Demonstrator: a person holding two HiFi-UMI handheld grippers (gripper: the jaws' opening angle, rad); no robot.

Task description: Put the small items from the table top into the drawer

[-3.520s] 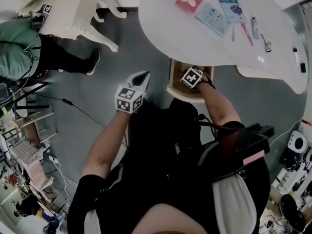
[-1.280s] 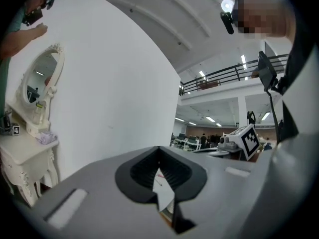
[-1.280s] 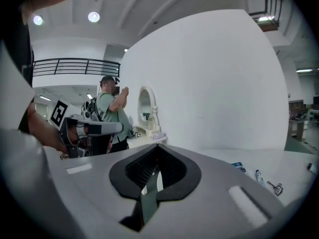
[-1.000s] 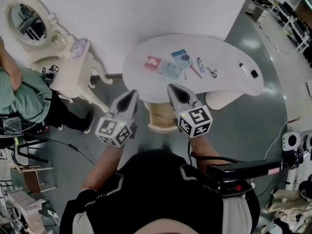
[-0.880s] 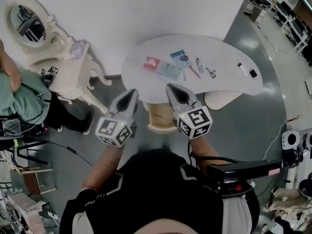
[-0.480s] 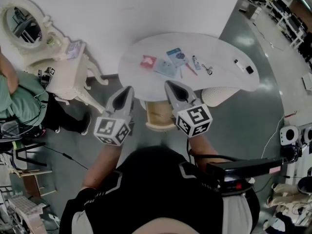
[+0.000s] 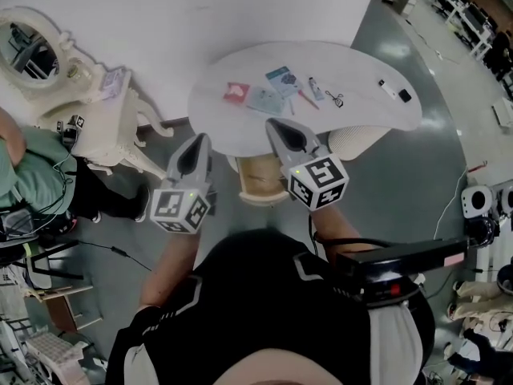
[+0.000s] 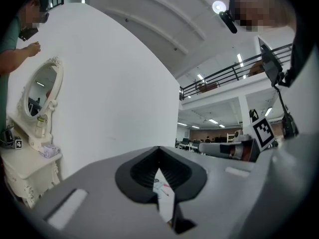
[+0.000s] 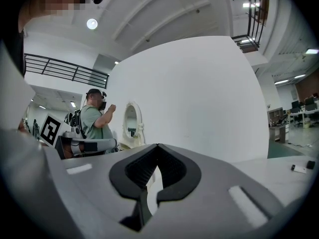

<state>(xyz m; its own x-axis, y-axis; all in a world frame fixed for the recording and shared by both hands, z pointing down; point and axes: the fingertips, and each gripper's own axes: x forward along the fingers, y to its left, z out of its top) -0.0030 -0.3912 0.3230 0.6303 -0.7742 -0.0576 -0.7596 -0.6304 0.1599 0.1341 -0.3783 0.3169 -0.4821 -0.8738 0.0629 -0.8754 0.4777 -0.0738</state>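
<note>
Far below in the head view, the white table (image 7: pixel 361 70) carries the small items: a red packet (image 7: pixel 236 92), two blue packets (image 7: pixel 274 88), a pen (image 7: pixel 309 100), a tube (image 7: pixel 314 83), scissors (image 7: pixel 334 99), and a white and a black piece (image 7: pixel 394 92). Under its near edge a wooden drawer (image 7: pixel 256 176) stands pulled out. My left gripper (image 7: pixel 200 139) (image 8: pixel 159 149) and right gripper (image 7: pixel 276 124) (image 9: pixel 158 146) are held high above the floor, side by side, pointing towards the table. Both are shut with nothing between the jaws.
A white ornate vanity with an oval mirror (image 7: pixel 48 54) stands at the left by the wall. A person in a green top (image 7: pixel 24 183) stands beside it. A pale round stool (image 7: pixel 353 141) sits under the table's right side. Cables lie on the grey floor.
The right gripper has come up out of the drawer and both grippers now sit high in front of me. Over the last second the table has drifted up the view; the left gripper has edged left.
</note>
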